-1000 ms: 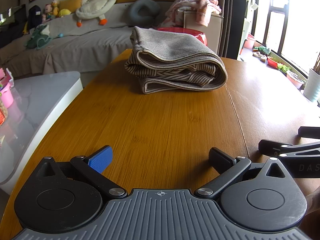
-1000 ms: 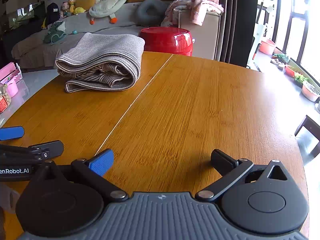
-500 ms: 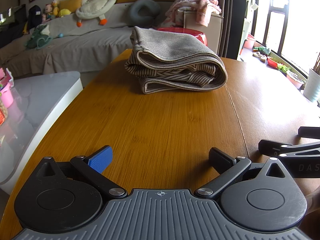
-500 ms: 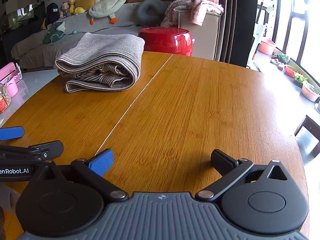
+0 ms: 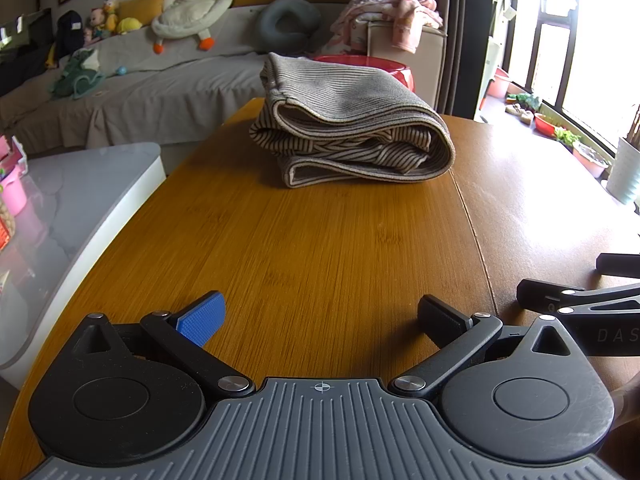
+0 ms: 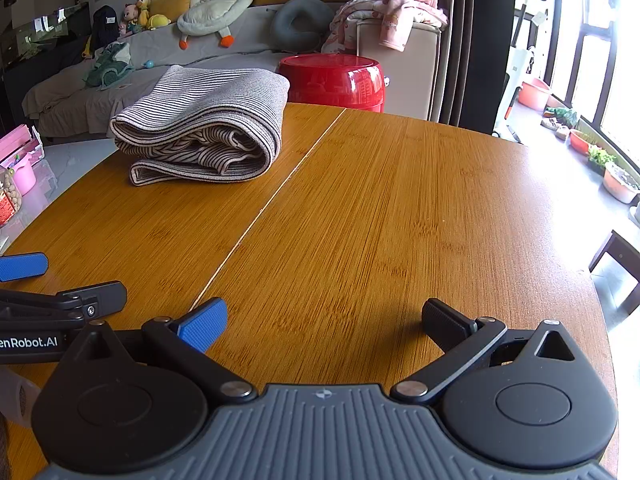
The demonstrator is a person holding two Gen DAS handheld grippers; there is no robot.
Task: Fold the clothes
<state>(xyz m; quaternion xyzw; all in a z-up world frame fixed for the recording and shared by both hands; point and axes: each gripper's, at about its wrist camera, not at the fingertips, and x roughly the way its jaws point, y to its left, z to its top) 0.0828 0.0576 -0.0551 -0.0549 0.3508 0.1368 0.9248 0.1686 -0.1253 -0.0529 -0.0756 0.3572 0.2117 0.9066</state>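
A striped grey and cream garment [image 5: 348, 128] lies folded in a thick bundle at the far side of the wooden table [image 5: 320, 248]; it also shows in the right wrist view [image 6: 204, 128]. My left gripper [image 5: 320, 316] is open and empty, low over the near part of the table, well short of the garment. My right gripper [image 6: 324, 320] is open and empty too, beside it on the right. Each gripper shows at the edge of the other's view.
A red round tub [image 6: 332, 80] stands just past the table's far edge. A grey-topped side table [image 5: 60, 208] is at the left. A sofa with plush toys [image 5: 192, 4] is behind. Plant pots [image 6: 616, 180] line the window at right.
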